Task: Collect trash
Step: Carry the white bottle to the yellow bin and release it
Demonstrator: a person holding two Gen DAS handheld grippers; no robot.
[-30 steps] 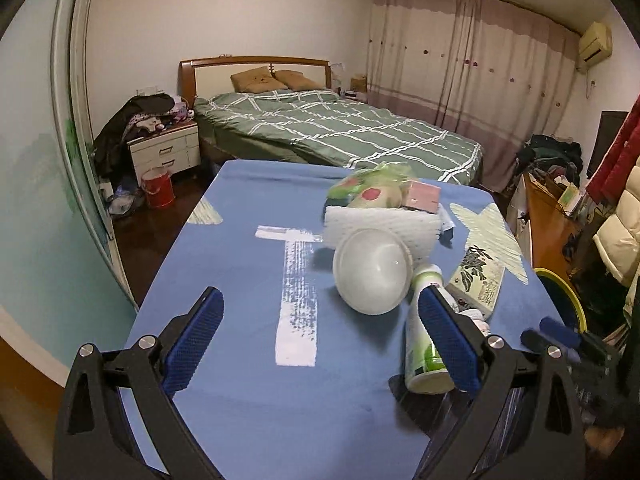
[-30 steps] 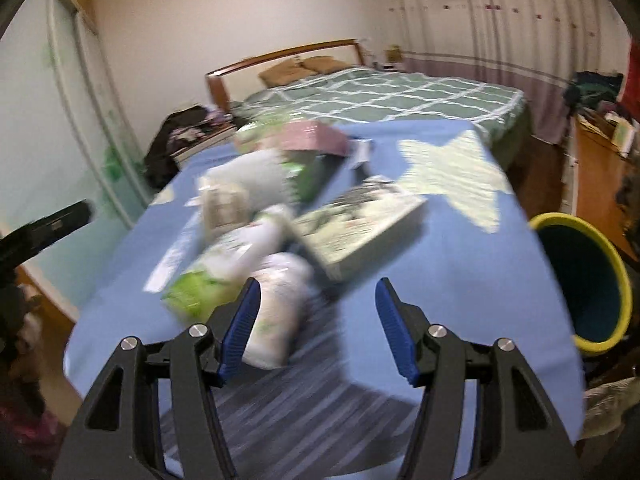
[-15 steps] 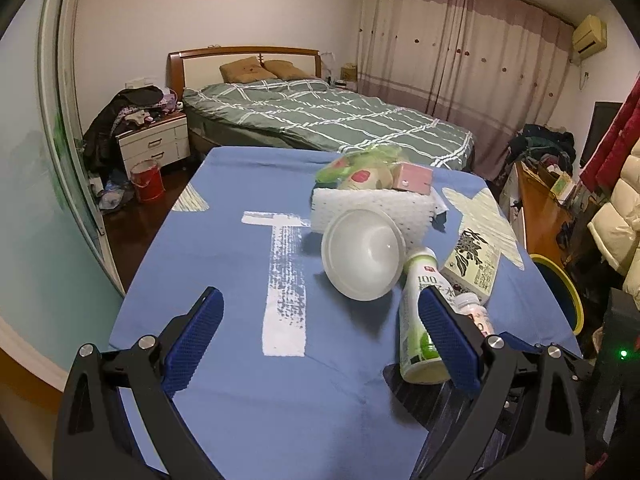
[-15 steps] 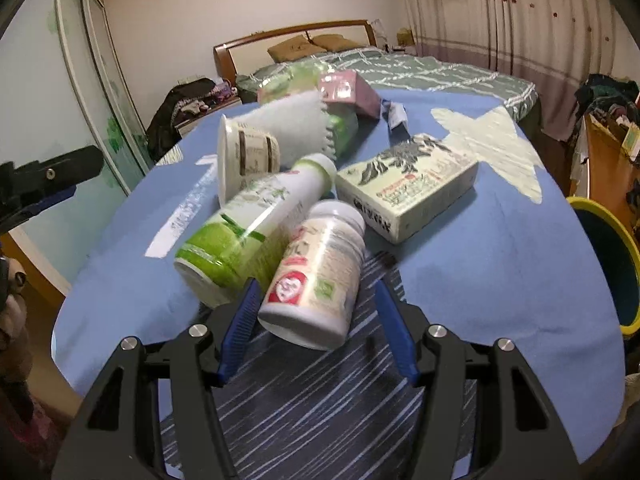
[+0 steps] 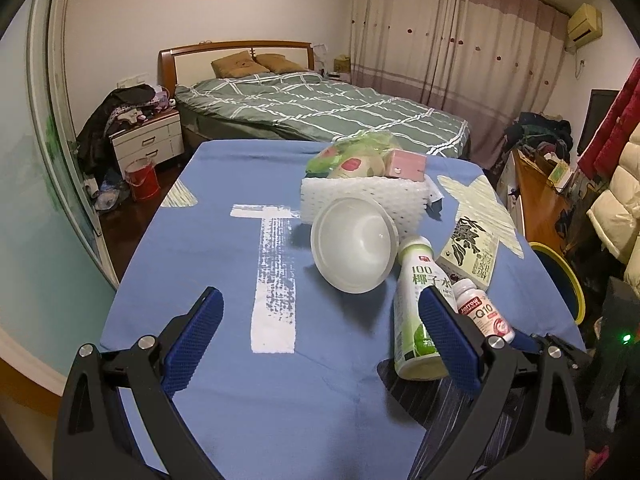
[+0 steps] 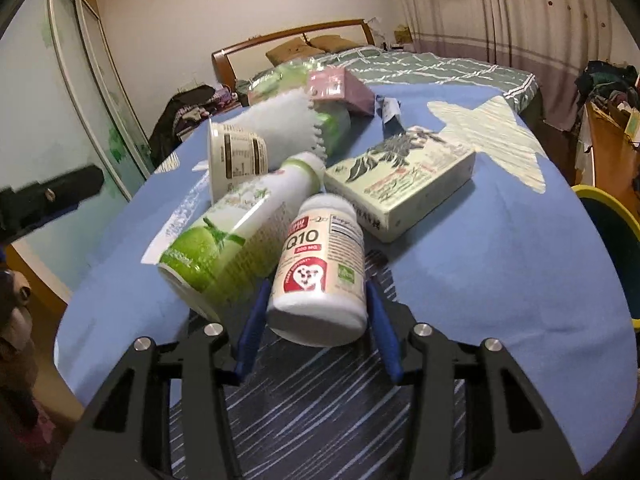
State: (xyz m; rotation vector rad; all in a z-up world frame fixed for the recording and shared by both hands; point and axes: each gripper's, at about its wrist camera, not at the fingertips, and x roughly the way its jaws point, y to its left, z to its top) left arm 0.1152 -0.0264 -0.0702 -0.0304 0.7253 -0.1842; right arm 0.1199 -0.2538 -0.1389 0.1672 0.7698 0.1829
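Since half a second ago my right gripper (image 6: pixel 316 330) has pushed forward, and its blue pads, narrowed from their wider spread, now sit on either side of the white supplement bottle (image 6: pixel 320 268). From the right wrist view the pads look pressed to the bottle's base end on both flanks, so I read it as clamped on the bottle, which lies on its side on the blue tablecloth (image 6: pixel 500 280) with its cap toward the box.

On containers: a white mesh basket (image 5: pixel 362 200) stands farther back on the table and holds a green plastic bag (image 5: pixel 352 152) with round packets and a pink box (image 5: pixel 406 164) at its right end. A white bowl (image 5: pixel 354 250) lies tipped on its side just in front of the basket, its mouth facing my left camera, and I see nothing in it. Beyond the table's right edge stands a dark bin with a yellow rim (image 6: pixel 616 216); I can't see its inside.

Beside the supplement bottle lies a green-and-white drink bottle (image 6: pixel 240 236), touching it, and a flat printed carton (image 6: pixel 404 184) sits just beyond them.

My left gripper (image 5: pixel 320 344) hangs low over the near part of the cloth with its fingers spread wide, holding nothing and touching nothing I can see.
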